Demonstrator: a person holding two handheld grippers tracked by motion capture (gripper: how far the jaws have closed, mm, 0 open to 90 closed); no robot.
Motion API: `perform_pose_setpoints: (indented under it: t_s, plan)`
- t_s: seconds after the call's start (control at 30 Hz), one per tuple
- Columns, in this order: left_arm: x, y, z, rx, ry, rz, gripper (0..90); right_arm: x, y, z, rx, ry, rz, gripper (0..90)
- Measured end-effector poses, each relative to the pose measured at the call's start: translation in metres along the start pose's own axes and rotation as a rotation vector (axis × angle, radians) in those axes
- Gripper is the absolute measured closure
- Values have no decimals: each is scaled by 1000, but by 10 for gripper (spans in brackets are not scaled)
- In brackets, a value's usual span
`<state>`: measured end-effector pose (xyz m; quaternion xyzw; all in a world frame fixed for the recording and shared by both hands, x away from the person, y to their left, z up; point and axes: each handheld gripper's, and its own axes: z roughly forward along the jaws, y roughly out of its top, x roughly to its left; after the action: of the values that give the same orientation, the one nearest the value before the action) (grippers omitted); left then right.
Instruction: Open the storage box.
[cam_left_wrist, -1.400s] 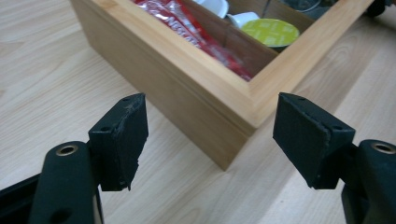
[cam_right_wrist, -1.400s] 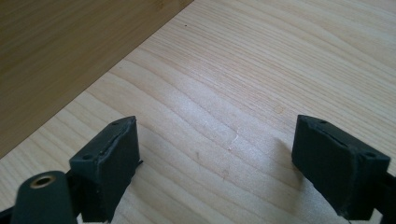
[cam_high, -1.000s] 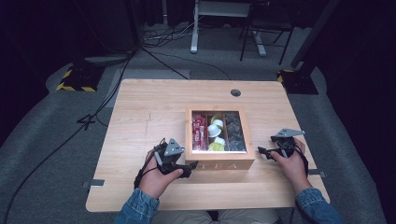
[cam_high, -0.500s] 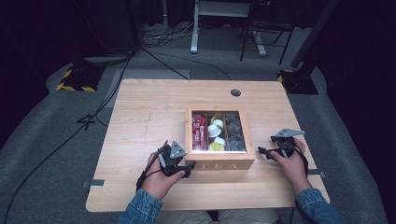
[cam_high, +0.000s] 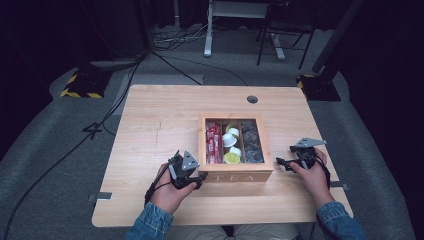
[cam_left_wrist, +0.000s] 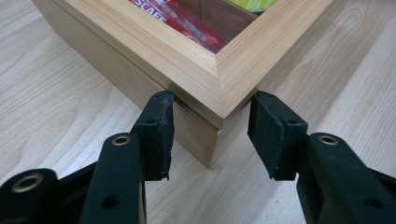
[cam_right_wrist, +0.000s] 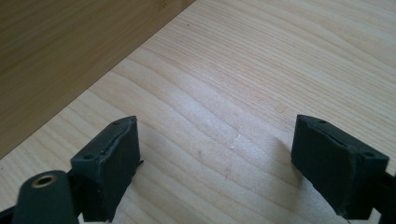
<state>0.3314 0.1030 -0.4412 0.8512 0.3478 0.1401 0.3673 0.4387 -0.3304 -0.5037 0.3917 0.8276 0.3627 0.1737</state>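
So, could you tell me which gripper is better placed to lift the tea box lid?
Left. The left gripper has open jaws around the tea box corner at the lid seam; the right gripper is open over bare table.

The surface (cam_high: 165, 125) is a pale wooden top with a round cable hole (cam_high: 252, 99) near its 12 o'clock edge. A wooden tea box (cam_high: 235, 172) sits on it toward 5 o'clock from the centre, its front wall facing 6 o'clock. The 9 o'clock half shows bare wood grain.
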Motion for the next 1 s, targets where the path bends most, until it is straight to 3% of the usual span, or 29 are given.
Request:
perform_pose_setpoints:
  t_s: [0.13,0.2,0.4,0.43,0.47,0.53,0.63,0.7,0.87,0.93,1.0]
  plan:
    - [0,1,0,0,2,-5,519,1,-2,-3,3,19,-14,164]
    - [1,3,-1,8,-7,-8,518,0,-2,-12,-1,27,-38,208]
    - [2,6,-1,-1,-11,-12,519,3,5,-35,-67,55,-7,202]
    - [2,7,-1,-11,-13,-18,518,9,8,-44,-92,99,-7,246]
    - [2,7,-1,-11,-13,-18,519,9,8,-44,-92,99,-7,246]
    - [3,7,-1,-19,-18,-25,519,17,13,-55,-113,146,-26,259]
    - [3,9,-1,-34,-19,-35,518,28,22,-66,-128,142,-79,254]
    - [4,9,-2,-59,-17,-31,523,37,27,-71,-144,160,-56,227]
    - [4,10,-3,-86,-18,-49,529,55,35,-76,-170,192,-95,248]
    - [4,10,-3,-92,-17,-51,530,59,36,-76,-159,154,-127,246]
    - [4,10,-2,-101,-11,-51,530,60,36,-76,-147,151,-134,249]
